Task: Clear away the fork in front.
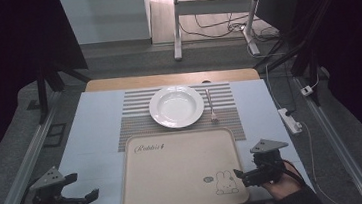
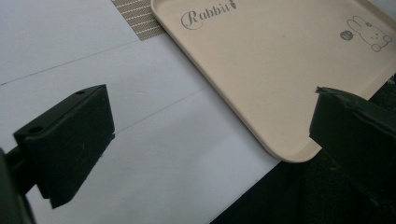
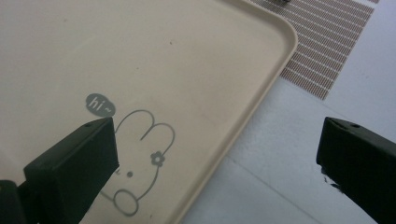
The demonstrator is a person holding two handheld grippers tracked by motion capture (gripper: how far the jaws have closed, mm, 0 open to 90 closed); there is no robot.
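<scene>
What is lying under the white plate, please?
The white plate rests on a striped placemat, beside a fork. The mat lies on the pale table cover. Anything directly beneath the plate is hidden.

Overhead view; both close views share tray (image 1: 175, 168)

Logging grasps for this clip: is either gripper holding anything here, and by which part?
Nothing is held. The left gripper and right gripper are both open and empty, flanking the tray without touching it.

Tray (image 1: 180, 170) nearest, plate (image 1: 176, 106) behind it on striped mat (image 1: 136, 125), fork (image 1: 210, 106) right of plate
</scene>
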